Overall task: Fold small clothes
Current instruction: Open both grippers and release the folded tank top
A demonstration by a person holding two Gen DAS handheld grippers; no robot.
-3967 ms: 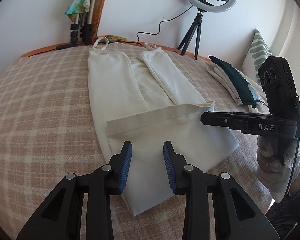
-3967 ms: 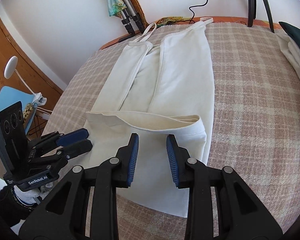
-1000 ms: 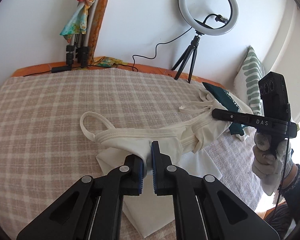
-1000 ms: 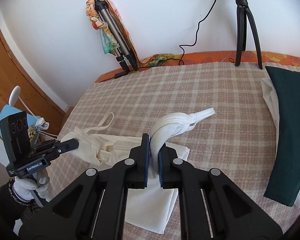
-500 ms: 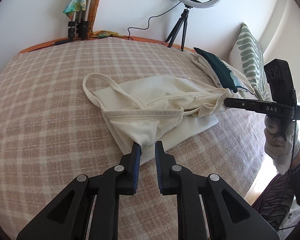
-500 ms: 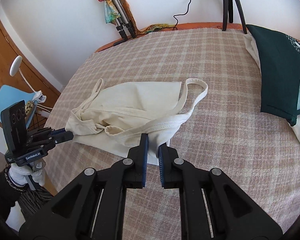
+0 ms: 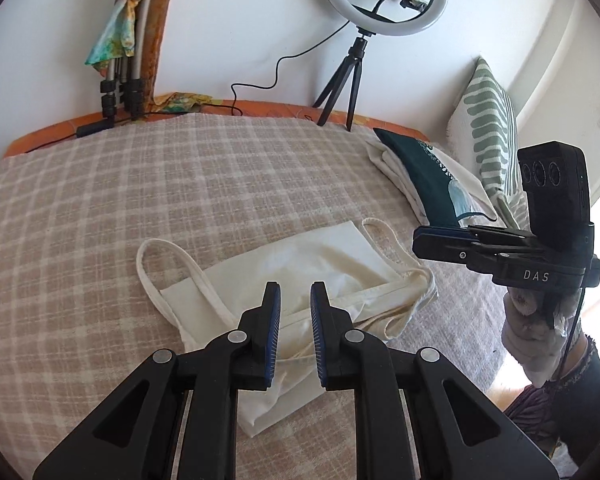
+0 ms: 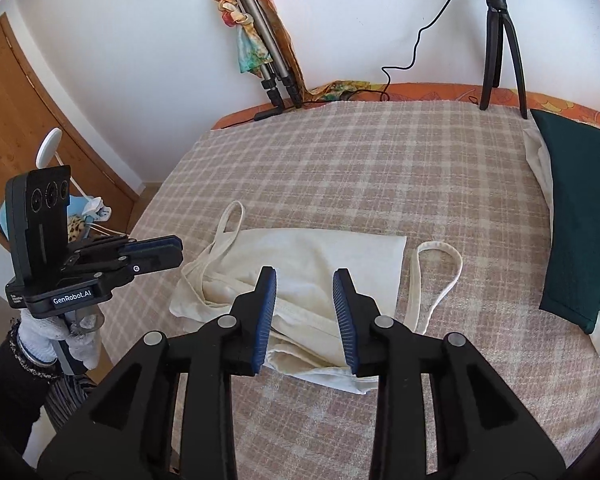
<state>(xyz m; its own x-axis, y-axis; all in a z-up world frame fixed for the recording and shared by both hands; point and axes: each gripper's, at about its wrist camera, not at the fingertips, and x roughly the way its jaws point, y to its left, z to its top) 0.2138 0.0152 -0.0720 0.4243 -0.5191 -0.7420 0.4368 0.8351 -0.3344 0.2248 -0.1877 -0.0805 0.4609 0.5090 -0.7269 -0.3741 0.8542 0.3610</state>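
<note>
A cream strappy top [image 7: 312, 276] lies folded in half on the checked bedspread [image 7: 140, 200], its two strap loops sticking out at the sides. It also shows in the right wrist view [image 8: 320, 260]. My left gripper [image 7: 295, 300] is open and empty, hovering over the top's near edge. My right gripper [image 8: 305, 280] is open and empty above the top's near folded edge. Each gripper shows in the other's view, the right one [image 7: 432, 240] off the top's right side, the left one [image 8: 156, 252] off its left side.
A folded dark green garment [image 8: 580, 220] lies on white cloth at the bed's right side, with a striped cushion [image 7: 488, 128] behind it. A ring light on a tripod [image 7: 356, 60] and folded tripods with a scarf [image 7: 120, 60] stand at the wall. A wooden door [image 8: 28, 120] is at left.
Both grippers let go of the top's strap end, opened and pulled back a little. The top now lies folded over on the bed.
</note>
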